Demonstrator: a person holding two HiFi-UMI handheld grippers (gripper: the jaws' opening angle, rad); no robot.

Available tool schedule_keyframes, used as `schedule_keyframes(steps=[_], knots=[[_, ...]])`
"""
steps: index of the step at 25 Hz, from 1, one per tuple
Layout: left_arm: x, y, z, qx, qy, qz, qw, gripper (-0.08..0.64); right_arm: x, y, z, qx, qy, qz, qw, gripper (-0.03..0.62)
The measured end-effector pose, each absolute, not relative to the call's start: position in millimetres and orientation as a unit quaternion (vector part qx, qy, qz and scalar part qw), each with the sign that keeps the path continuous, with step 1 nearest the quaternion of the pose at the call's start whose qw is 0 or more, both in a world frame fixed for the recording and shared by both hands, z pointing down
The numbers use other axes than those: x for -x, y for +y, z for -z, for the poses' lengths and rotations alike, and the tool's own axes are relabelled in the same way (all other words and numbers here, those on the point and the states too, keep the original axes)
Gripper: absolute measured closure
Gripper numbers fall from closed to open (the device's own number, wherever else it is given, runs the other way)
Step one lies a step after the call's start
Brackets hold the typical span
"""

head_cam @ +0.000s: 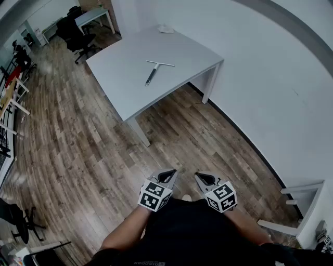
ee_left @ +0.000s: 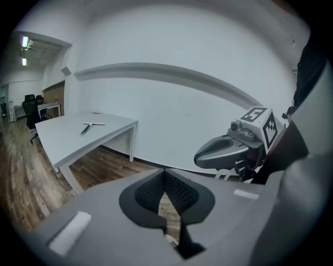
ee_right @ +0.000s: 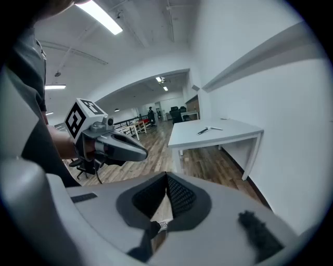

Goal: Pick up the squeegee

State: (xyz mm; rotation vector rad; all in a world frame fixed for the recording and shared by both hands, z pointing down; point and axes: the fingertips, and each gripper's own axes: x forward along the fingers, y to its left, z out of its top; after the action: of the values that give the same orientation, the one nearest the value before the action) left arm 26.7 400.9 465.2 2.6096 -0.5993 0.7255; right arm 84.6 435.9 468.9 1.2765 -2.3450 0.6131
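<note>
The squeegee (head_cam: 154, 69), a dark handle with a pale cross-blade, lies flat on the grey table (head_cam: 130, 88) far ahead of me. It shows small in the left gripper view (ee_left: 87, 127) and in the right gripper view (ee_right: 206, 129). Both grippers hang close to my body above the wooden floor, well short of the table. My left gripper (head_cam: 167, 173) is shut with nothing in it, as its own view (ee_left: 165, 179) shows. The right gripper (head_cam: 201, 176) is shut and empty too, its tips meeting in its own view (ee_right: 166, 182).
A white wall (head_cam: 250, 62) runs along the table's right side. The wooden floor (head_cam: 93, 150) lies between me and the table. Office chairs (head_cam: 78, 36) and a desk (head_cam: 93, 15) stand at the far left, and white furniture (head_cam: 296, 208) at the right.
</note>
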Motion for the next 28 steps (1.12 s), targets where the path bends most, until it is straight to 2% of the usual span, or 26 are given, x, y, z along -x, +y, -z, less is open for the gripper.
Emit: schedule_keyframes(steps=[13, 28], knots=[[0.2, 422.6, -492.8, -0.905, -0.253, -0.277, 0.200, 0.552, -82.4, 436.1, -473.7, -0.445, -0.851, -0.216, 0.178, 0.586], [31.3, 352.2, -488.8, -0.887, -0.300, -0.257, 0.239, 0.554, -74.0, 372.9, -476.8, -0.447, -0.848, -0.234, 0.166, 0.586]])
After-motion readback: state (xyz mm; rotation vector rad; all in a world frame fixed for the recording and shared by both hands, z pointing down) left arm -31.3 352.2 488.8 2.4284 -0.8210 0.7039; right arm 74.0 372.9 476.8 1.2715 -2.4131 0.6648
